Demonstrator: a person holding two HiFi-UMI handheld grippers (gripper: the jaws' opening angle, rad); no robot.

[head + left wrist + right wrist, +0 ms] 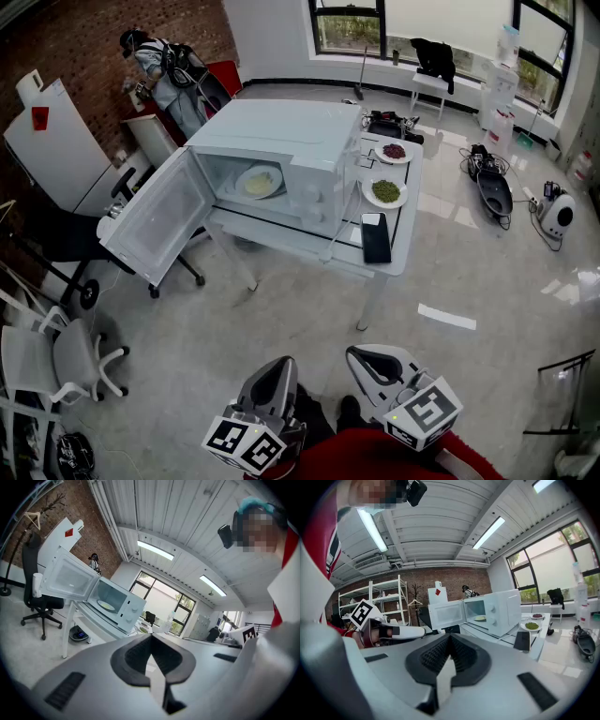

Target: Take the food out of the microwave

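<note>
A white microwave (281, 150) stands on a white table (394, 264) with its door (155, 217) swung open to the left. Inside sits a white plate of pale yellow food (258, 182), also in the left gripper view (107, 605) and the right gripper view (480, 618). Both grippers hang low, well short of the table. My left gripper (272, 382) is shut and empty, its tips (151, 645) pressed together. My right gripper (368, 364) is shut and empty too, tips (450, 645) meeting.
On the table right of the microwave lie a black phone (376, 237), a plate of green food (385, 191) and a plate of dark red food (394, 151). Office chairs (66, 356) stand at the left. A person (159, 66) is at the far back.
</note>
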